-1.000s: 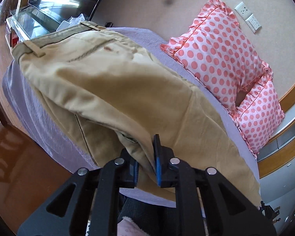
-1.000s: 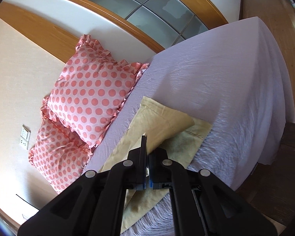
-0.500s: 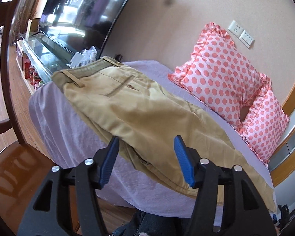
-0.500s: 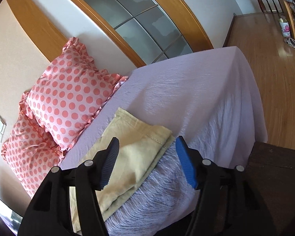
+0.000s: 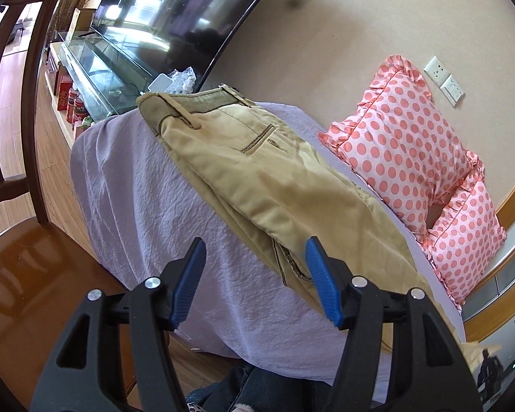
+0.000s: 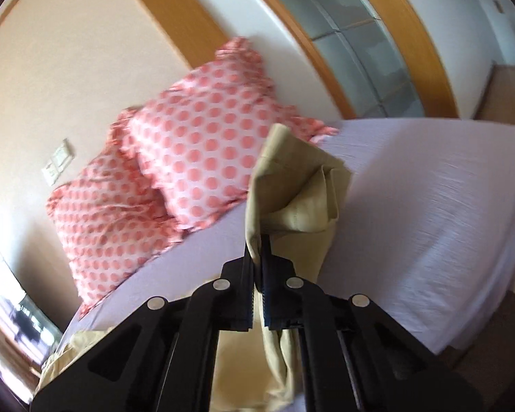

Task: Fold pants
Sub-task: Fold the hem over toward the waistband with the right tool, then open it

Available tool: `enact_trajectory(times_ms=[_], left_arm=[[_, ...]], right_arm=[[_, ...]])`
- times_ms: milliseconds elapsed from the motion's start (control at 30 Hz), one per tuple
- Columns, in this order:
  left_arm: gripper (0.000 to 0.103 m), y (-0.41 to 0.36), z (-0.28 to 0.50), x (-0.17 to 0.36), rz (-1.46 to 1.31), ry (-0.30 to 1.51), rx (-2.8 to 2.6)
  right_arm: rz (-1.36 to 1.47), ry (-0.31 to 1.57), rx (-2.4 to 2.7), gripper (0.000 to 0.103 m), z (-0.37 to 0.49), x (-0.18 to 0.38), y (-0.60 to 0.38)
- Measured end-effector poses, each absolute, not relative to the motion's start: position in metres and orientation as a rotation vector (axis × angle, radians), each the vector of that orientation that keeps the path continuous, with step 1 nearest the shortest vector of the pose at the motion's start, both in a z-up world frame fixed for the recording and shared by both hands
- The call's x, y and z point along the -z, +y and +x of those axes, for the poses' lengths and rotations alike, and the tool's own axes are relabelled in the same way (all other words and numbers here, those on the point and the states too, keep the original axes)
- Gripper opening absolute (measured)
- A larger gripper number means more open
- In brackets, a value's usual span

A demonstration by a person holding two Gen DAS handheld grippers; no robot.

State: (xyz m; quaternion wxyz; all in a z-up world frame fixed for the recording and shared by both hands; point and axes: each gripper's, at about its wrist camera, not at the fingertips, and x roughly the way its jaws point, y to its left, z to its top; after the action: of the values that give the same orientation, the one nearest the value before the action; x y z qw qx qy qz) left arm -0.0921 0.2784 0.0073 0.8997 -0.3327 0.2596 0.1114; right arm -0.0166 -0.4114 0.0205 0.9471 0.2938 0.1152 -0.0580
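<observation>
The khaki pants (image 5: 274,175) lie folded lengthwise on the lilac sheet (image 5: 147,206), waistband at the far left, legs running right. My left gripper (image 5: 255,257) is open and empty, just off the pants' near edge by the crotch. In the right wrist view my right gripper (image 6: 259,254) is shut on the hem end of the pants (image 6: 292,192) and holds it lifted above the bed; the leg cloth hangs under the fingers.
Two pink polka-dot pillows (image 5: 405,144) lean on the wall behind the pants and show in the right wrist view (image 6: 202,144). A dark wooden chair (image 5: 27,274) stands at the near left. A television and glass stand (image 5: 120,51) sit beyond the waistband.
Both grippers let go of the pants and opened. The left stayed open and drew back. The right has since shut on the hem end and lifted it off the bed.
</observation>
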Motion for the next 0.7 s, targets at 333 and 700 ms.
enact_trajectory(times_ms=[333, 700], left_arm=[[0.065, 0.257, -0.092, 0.004, -0.657, 0.579, -0.075], [0.074, 0.234, -0.068, 0.022, -0.637, 0.639, 0.081]], right_arm=[[0.106, 0.620, -0.602, 0.013, 0.059, -0.004, -0.144], [0.185, 0.597, -0.640, 0.080, 0.040, -0.002, -0.152]])
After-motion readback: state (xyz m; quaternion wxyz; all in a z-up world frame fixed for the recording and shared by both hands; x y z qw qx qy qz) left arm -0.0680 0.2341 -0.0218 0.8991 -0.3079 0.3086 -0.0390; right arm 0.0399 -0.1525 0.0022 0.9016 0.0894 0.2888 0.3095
